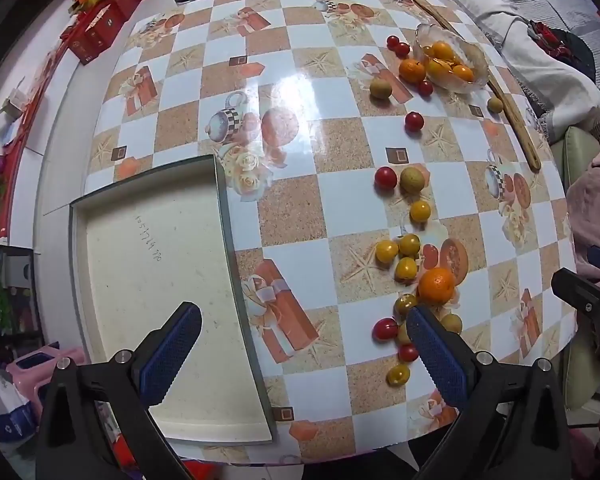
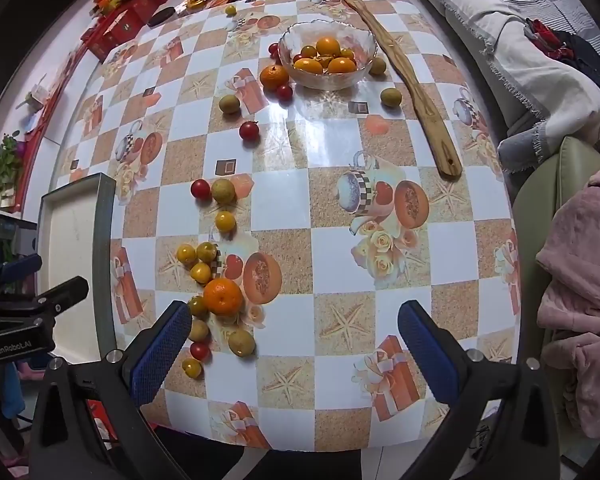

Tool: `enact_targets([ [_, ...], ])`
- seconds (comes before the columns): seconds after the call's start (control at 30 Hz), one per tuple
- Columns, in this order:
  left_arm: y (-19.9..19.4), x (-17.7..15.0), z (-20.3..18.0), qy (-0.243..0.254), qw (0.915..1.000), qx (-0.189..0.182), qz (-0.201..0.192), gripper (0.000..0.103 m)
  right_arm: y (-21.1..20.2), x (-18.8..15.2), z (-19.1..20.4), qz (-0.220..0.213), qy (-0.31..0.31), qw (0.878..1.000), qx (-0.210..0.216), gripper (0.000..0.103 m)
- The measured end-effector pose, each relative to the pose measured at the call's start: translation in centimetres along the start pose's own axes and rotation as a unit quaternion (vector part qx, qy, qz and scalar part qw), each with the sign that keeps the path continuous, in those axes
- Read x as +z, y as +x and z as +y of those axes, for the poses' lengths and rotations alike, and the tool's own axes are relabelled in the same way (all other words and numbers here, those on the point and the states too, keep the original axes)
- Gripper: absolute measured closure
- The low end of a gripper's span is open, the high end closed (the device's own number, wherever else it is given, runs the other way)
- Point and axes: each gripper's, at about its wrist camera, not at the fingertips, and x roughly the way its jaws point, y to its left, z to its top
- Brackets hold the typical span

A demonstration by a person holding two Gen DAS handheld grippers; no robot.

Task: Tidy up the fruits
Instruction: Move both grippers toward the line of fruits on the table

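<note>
Left wrist view: the left gripper hangs above the near table edge with its blue pads spread wide and nothing between them. Its left pad sits over the shallow empty tray, its right pad over the near cluster of small fruits, red and yellow ones scattered just beside that pad. Just beyond the pad lies a large orange, touching a few yellow fruits.

Right wrist view: the right gripper is likewise released, jaws wide, holding nothing, over the bare checkered tablecloth. The same orange and near cluster lie at its left pad, outside the jaws. Farther off, a red and a green fruit sit together mid-table. At the far side stands a glass bowl holding oranges, with loose fruits around it and a long wooden spatula to its right.
</note>
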Motion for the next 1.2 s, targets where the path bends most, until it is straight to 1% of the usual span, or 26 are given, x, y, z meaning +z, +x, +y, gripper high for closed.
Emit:
enact_targets([
  [0.07,0.1,0.1,0.1,0.004,1.0000,0.004,-0.002,0.000,0.0,-0.2,0.1,0.002,0.001,1.000,0.000,0.000],
  [0.13,0.5,0.2,-0.5,0.004,1.0000,0.008,0.000,0.000,0.0,-0.5,0.2,0.003,0.003,1.000,-0.001,0.000],
  [0.3,1.1,-0.4,-0.8,0.010,0.9999,0.010,0.003,0.000,0.6,-1.6,0.1,0.008,0.010,1.000,-0.001,0.000],
  [0.33,1.1,0.0,-0.3,0.017,0.9998,0.012,0.003,0.000,0.8,-1.8,0.0,0.009,0.011,1.000,-0.001,0.000],
  [0.5,1.5,0.3,-0.2,0.028,0.9994,0.018,-0.004,0.000,0.8,-2.2,0.1,0.012,0.019,1.000,0.002,0.000],
  [0.63,2.0,1.1,-0.5,0.042,0.9983,0.039,-0.003,0.000,1.3,-2.6,0.1,0.012,0.021,1.000,0.012,0.000],
  [0.73,2.5,1.6,-0.8,0.047,0.9978,0.043,-0.016,0.000,1.7,-2.9,0.2,0.020,0.020,1.000,0.014,0.000],
  [0.83,3.0,1.9,-1.1,0.049,0.9979,0.037,-0.023,0.000,1.9,-3.3,0.4,0.028,0.017,0.999,0.014,0.000],
  [0.97,3.6,2.2,-1.3,0.047,0.9981,0.030,-0.024,0.000,2.5,-3.7,0.5,0.029,0.014,0.999,0.008,0.000],
  [1.2,5.4,3.0,-1.5,0.054,0.9975,0.044,-0.015,0.000,4.5,-4.6,0.9,0.049,0.010,0.999,0.011,0.000],
])
